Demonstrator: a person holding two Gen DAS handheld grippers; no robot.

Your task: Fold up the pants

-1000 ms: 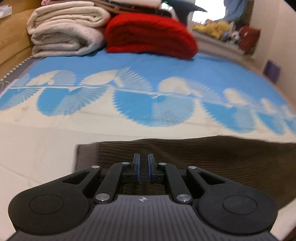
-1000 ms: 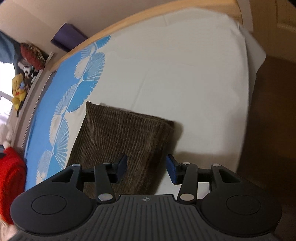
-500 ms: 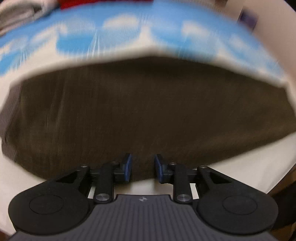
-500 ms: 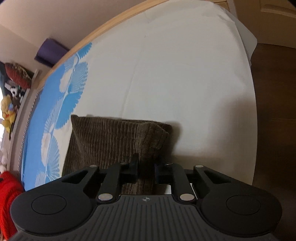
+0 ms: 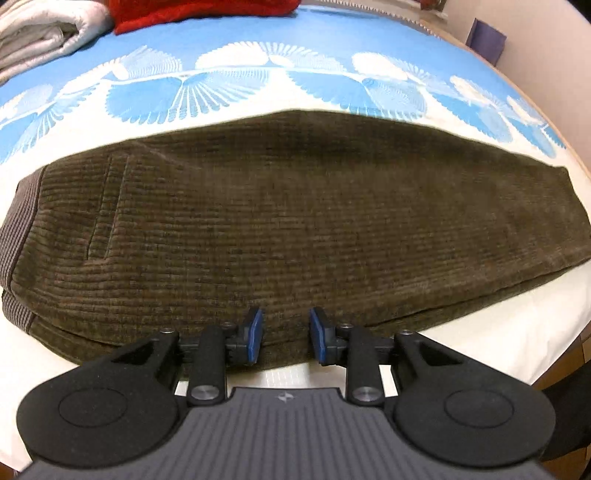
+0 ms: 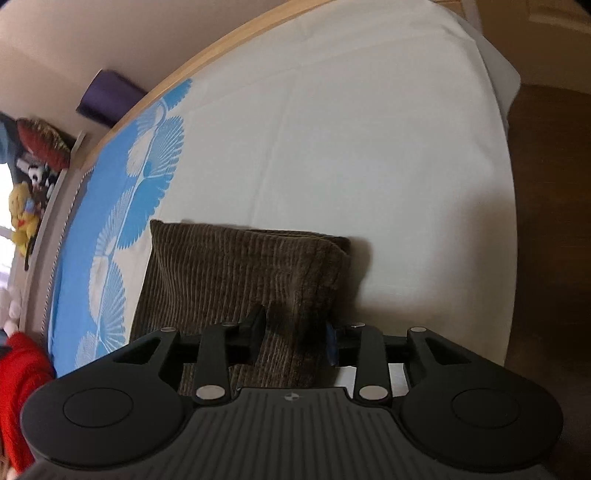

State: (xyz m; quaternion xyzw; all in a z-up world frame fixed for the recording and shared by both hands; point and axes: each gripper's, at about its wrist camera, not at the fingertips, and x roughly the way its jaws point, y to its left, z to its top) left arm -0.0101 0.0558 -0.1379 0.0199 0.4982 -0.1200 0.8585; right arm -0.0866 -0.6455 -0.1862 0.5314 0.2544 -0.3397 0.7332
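The brown corduroy pants [image 5: 295,229] are lying flat on the bed sheet [image 5: 480,332], already folded lengthwise, with the waistband [image 5: 22,221] at the left of the left wrist view and the leg ends [image 6: 251,266] reaching toward the white part of the sheet in the right wrist view. The pants are sitting just below the blue fan-patterned band [image 5: 258,85] of the sheet.

The left gripper [image 5: 285,338] is hovering at the near long edge of the pants, its jaws standing partly apart after having just been opening. The blue pads [image 5: 255,332] are flanking the fabric edge with a clear gap on each side, so nothing is being pinched; whether the fingertips are brushing the cloth below is not something the view is settling.

The right gripper [image 6: 295,336] is gripping a raised ridge of corduroy near the leg ends. Its jaws have just been closing, and a bunched fold of the pants is standing up between them, pressed from both sides, with the cloth creasing and darkening where the left finger [image 6: 255,328] is biting in.

A red blanket [image 5: 199,11] and a folded white quilt [image 5: 44,33] are resting at the far end of the bed, well apart from the pants
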